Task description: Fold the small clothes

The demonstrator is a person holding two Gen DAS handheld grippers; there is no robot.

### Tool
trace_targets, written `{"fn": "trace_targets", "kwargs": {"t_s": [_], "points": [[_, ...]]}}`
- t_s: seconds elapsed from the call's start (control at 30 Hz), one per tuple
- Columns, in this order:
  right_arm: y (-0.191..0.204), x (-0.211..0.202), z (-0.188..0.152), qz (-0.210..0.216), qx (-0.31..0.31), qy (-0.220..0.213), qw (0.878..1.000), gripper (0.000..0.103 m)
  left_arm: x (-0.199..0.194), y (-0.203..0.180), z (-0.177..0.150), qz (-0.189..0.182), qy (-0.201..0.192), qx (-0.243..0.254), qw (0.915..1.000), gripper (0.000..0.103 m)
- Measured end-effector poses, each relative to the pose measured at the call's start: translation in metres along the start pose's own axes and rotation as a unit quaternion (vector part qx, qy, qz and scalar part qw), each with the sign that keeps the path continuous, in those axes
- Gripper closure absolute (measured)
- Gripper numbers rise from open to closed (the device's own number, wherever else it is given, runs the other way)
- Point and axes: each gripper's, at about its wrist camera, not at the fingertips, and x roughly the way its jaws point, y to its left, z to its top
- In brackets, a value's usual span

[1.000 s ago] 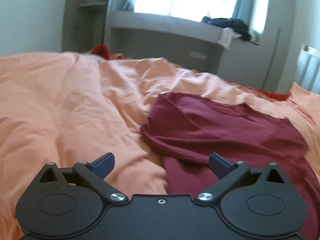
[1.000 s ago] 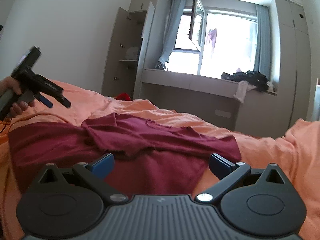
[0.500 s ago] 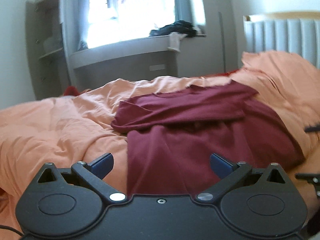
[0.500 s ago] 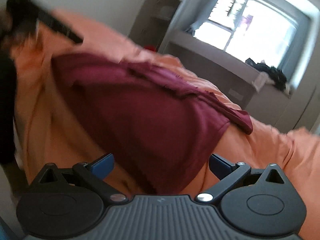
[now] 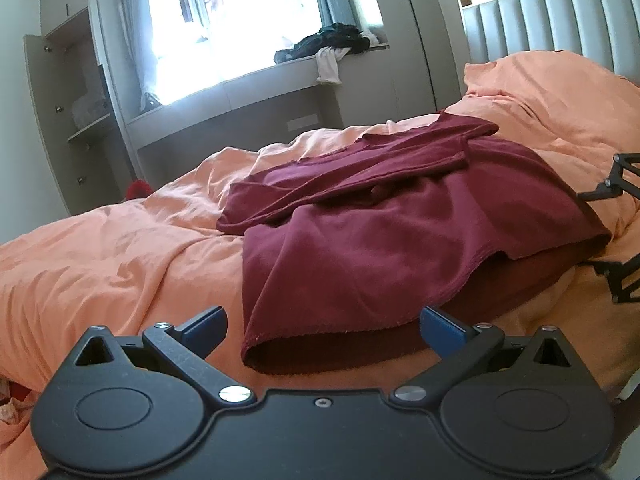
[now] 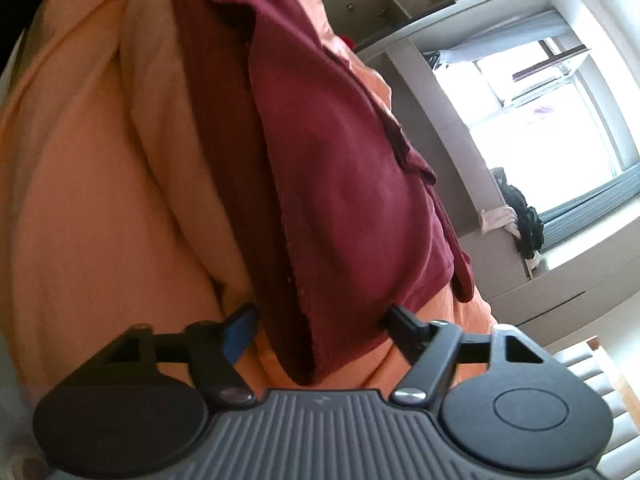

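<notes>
Maroon shirt (image 5: pixel 400 232) lies spread on the orange duvet (image 5: pixel 120 248) of the bed, straight ahead of the left tool (image 5: pixel 322 326). Its top part is folded down across the body of the garment, and the near hem curls into an open loop just beyond the left tool's blue fingertips (image 5: pixel 204 326). That tool is open wide, its two fingers well apart and holding nothing, with the hem lying between them but farther out. It hovers above the duvet; no cloth touches it.

To the right of the left tool, at the edge of its view, black linkage of the right tool (image 5: pixel 616 232) shows near the far side corner of the shirt. In the right wrist view the camera is rolled sharply, so the bed runs up the frame. The right tool (image 6: pixel 320 326) is also open, fingers spread. A corner of the shirt (image 6: pixel 340 184) hangs into the gap between them, close to the fingertips (image 6: pixel 240 330), but whether it touches either pad cannot be told.

Beyond the shirt from the left tool stand a grey window ledge (image 5: pixel 240 96) with a heap of dark clothes (image 5: pixel 328 42), an open wardrobe (image 5: pixel 72 112) to the left, and a padded headboard (image 5: pixel 560 20) to the right above an orange pillow (image 5: pixel 560 96).
</notes>
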Motion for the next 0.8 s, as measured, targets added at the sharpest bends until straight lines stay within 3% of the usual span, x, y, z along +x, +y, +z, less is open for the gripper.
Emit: {"fn": "trace_targets", "kwargs": {"t_s": [0.13,0.2,0.23,0.37,0.5,0.63,0.73,0.8], "points": [[-0.008,0.001,0.000,0.012,0.012,-0.007,1.000,0.061,0.004,-0.003,-0.003,0.009,0.003,0.015,0.9998,0.001],[-0.018,-0.005,-0.001,0.022,0.034,-0.017,0.999,0.086,0.006,-0.007,-0.006,0.013,0.003,0.035,0.9993,0.001],[-0.025,-0.011,-0.001,0.031,0.054,-0.026,0.998,0.094,0.006,-0.010,-0.006,0.015,0.003,0.045,0.9989,0.001],[-0.059,-0.041,0.000,0.018,0.133,-0.076,0.988,0.095,0.012,-0.023,-0.010,0.023,0.000,0.087,0.9959,0.001],[-0.103,-0.070,-0.003,0.010,0.238,-0.131,0.962,0.095,0.023,-0.036,-0.009,0.061,-0.013,0.125,0.9902,0.001],[-0.135,-0.071,-0.008,0.023,0.298,-0.147,0.943,0.095,0.030,-0.039,-0.006,0.073,-0.020,0.137,0.9877,0.003],[-0.140,-0.068,-0.012,0.023,0.301,-0.146,0.942,0.095,0.029,-0.038,-0.005,0.082,-0.027,0.138,0.9867,0.012],[-0.137,-0.069,-0.013,0.022,0.294,-0.144,0.945,0.095,0.028,-0.037,-0.006,0.091,-0.029,0.138,0.9857,0.024]]}}
